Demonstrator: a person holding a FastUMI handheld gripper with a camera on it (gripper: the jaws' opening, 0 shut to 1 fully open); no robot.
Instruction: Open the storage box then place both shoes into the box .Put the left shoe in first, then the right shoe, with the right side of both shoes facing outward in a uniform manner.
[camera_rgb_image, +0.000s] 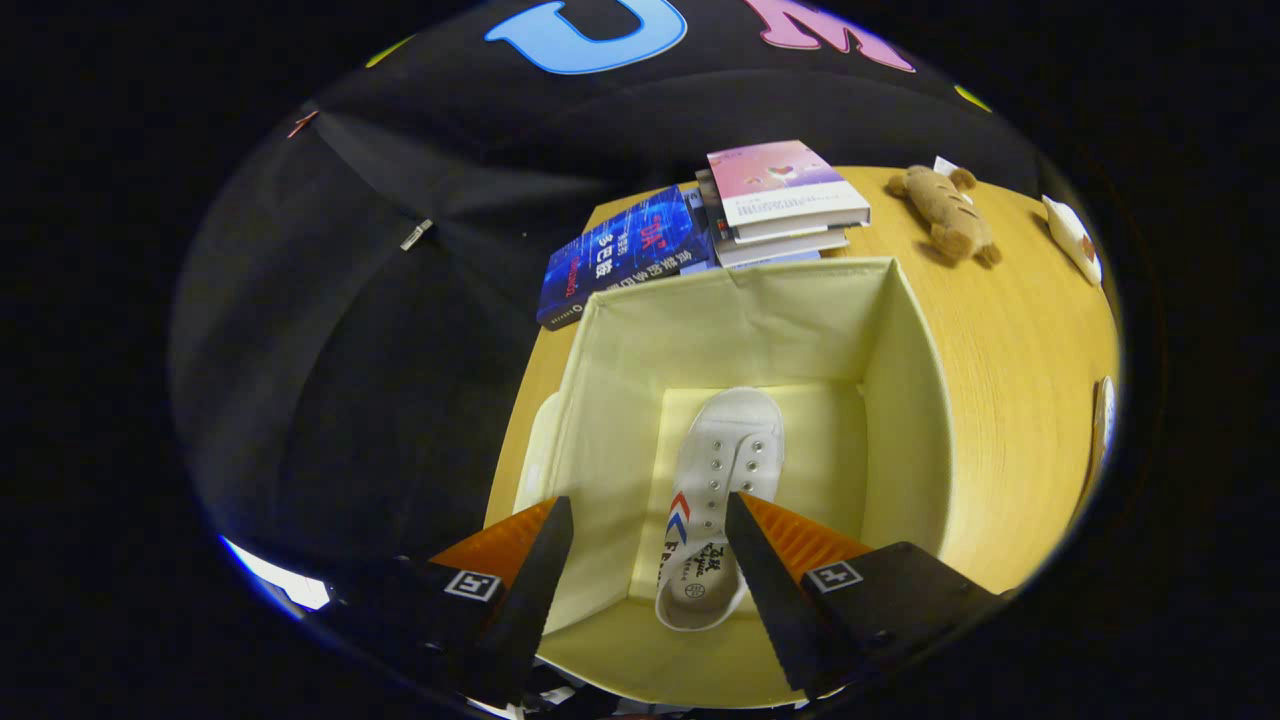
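An open storage box (905, 400) with pale yellow fabric walls stands on the wooden table, seen from above. On its floor lies a white canvas shoe (722, 470), sole down, toe toward the far wall and heel toward me, with a red and blue chevron on its side. My gripper (650, 515) hovers above the box, open, its fingertips spread to either side of the shoe's heel part. Nothing is held between the fingers.
The wooden table (1010, 400) carries a blue book (620, 255) and a stack of books (785, 200) just beyond the box. A brown plush toy (945, 210) lies at the far right, with small white objects (1072, 235) near the table's right edge.
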